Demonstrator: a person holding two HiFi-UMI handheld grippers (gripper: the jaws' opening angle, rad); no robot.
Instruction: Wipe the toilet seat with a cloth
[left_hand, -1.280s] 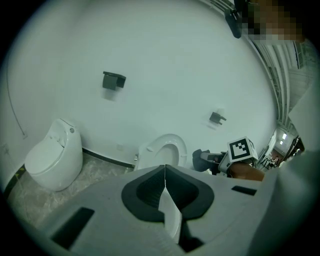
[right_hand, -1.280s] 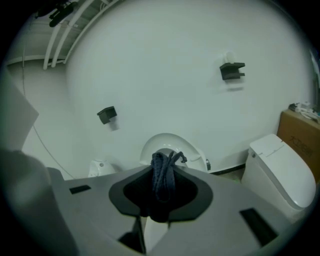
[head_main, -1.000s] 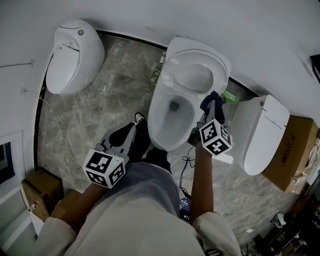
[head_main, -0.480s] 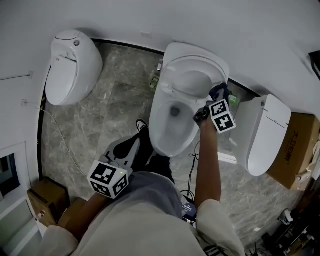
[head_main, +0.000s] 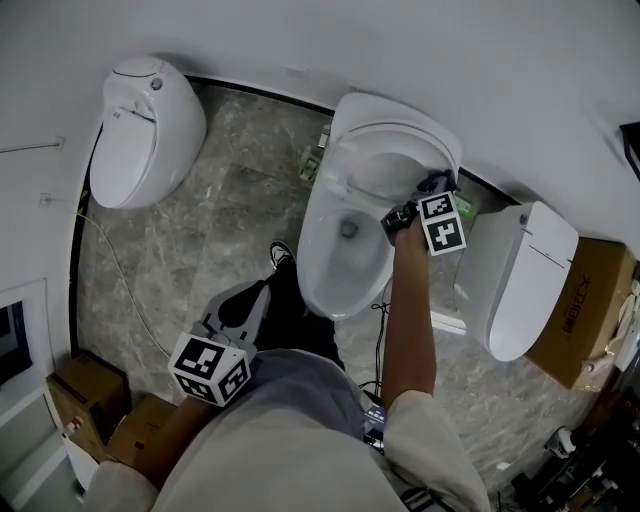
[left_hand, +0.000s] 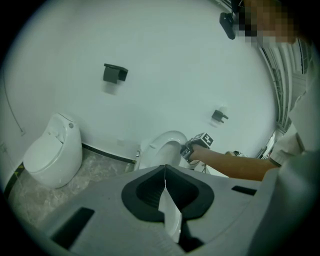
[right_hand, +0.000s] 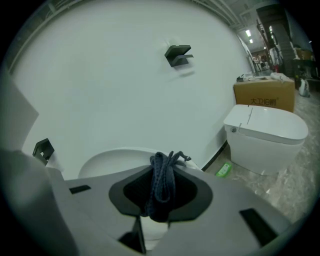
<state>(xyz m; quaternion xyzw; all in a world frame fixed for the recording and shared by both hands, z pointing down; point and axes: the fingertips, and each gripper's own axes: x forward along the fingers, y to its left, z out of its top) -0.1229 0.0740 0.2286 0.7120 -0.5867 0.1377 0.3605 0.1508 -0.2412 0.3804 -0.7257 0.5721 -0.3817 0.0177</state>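
Observation:
The middle toilet (head_main: 340, 255) stands open, its lid (head_main: 390, 150) raised against the wall. My right gripper (head_main: 425, 192) is shut on a dark blue cloth (head_main: 436, 181) at the right back of the bowl, beside the lower edge of the raised lid. In the right gripper view the bunched cloth (right_hand: 162, 182) is pinched between the jaws, with the white lid (right_hand: 112, 160) just behind it. My left gripper (head_main: 268, 285) hangs low at the left of the bowl, shut and holding nothing. The left gripper view shows its jaws (left_hand: 165, 172) closed and the toilet (left_hand: 162, 147) ahead.
A second toilet (head_main: 145, 115) stands at the far left and a third, lid down, (head_main: 520, 275) at the right. Cardboard boxes sit at the right (head_main: 590, 310) and lower left (head_main: 75, 385). A green pack (head_main: 462, 200) lies by the wall. A cable (head_main: 375, 330) runs on the floor.
My right gripper has moved from the bowl's right rim back toward the raised lid, rolling as it went, with the cloth still in it. The left gripper has stayed put.

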